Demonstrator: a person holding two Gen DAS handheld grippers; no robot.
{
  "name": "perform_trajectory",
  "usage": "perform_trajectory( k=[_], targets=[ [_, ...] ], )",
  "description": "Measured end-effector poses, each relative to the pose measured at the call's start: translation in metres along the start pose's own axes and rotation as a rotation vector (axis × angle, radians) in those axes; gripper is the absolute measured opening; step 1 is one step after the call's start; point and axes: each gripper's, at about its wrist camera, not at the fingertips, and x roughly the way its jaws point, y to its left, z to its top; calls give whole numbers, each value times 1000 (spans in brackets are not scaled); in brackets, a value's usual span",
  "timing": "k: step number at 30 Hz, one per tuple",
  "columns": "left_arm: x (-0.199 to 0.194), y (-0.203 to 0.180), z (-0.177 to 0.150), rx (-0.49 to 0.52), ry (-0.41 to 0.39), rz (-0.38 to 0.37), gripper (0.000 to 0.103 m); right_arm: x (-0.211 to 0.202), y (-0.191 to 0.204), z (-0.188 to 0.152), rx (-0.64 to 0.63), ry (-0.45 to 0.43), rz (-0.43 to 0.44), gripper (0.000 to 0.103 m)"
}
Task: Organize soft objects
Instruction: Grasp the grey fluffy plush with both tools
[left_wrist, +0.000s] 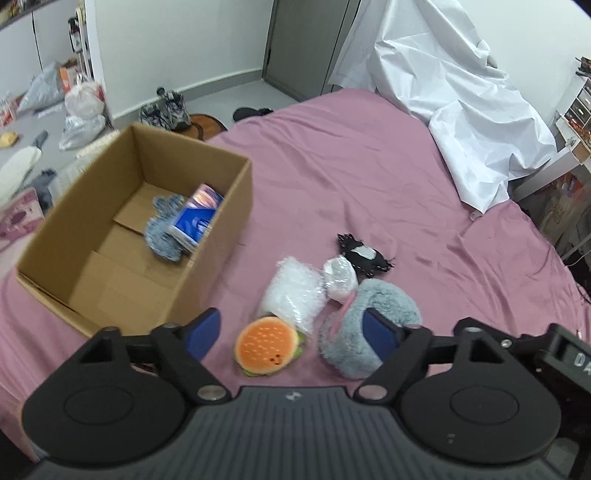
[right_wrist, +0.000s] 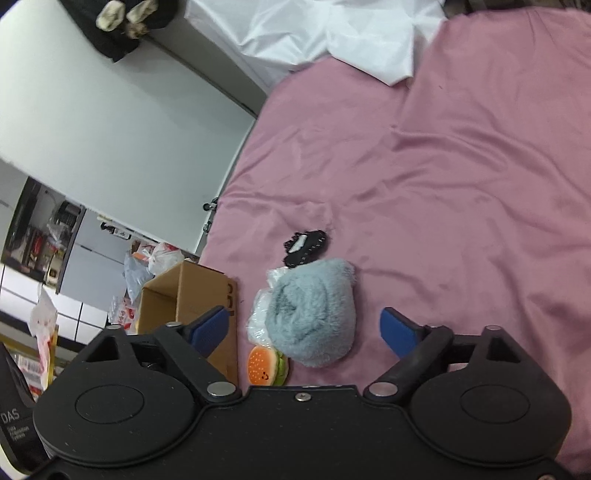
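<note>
On the pink bed sheet (left_wrist: 369, 177), your soft items lie clustered beside the open brown cardboard box (left_wrist: 207, 236).
Your left gripper (left_wrist: 291, 332) and right gripper (right_wrist: 303, 326) both hold their jaws apart, gripping nothing. The fluffy grey plush (right_wrist: 312, 314) touches the orange burger-shaped plush toy (left_wrist: 266, 345) and the clear bubble-wrap bag (left_wrist: 295, 293); a blue-grey knitted cloth (left_wrist: 162, 232) lies inside the box.

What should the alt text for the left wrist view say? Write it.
An open left gripper hovers over a pink bed, above a burger plush, a grey fluffy toy, a bubble-wrap bag and a black pouch. Left of them stands an open cardboard box holding a grey-blue plush and a blue packet.
</note>
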Motion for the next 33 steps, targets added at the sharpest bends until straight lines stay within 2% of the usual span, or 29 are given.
perform_trajectory(
  k=[9, 13, 17, 23, 25, 30, 33],
  targets=[
    [27, -11, -1, -39, 42, -63, 53, 19, -13, 3, 85, 38, 6, 61],
    [39, -15, 0, -57, 61, -89, 52, 29, -18, 5, 113, 51, -7, 57],
    [50, -19, 1, -51, 74, -77, 52, 40, -19, 7, 123, 58, -15, 54],
    [67, -19, 0, -81, 105, -78, 52, 52, -23, 10, 147, 80, -24, 44],
    [70, -21, -1, -86, 113, -83, 47, 55, -24, 11, 149, 86, -28, 41],
    [77, -21, -3, -126, 132, -121, 25, 63, -26, 11, 154, 103, -35, 37],
    [78, -23, -3, -134, 131, -124, 22, 66, -26, 10, 154, 109, -23, 28]
  ],
)
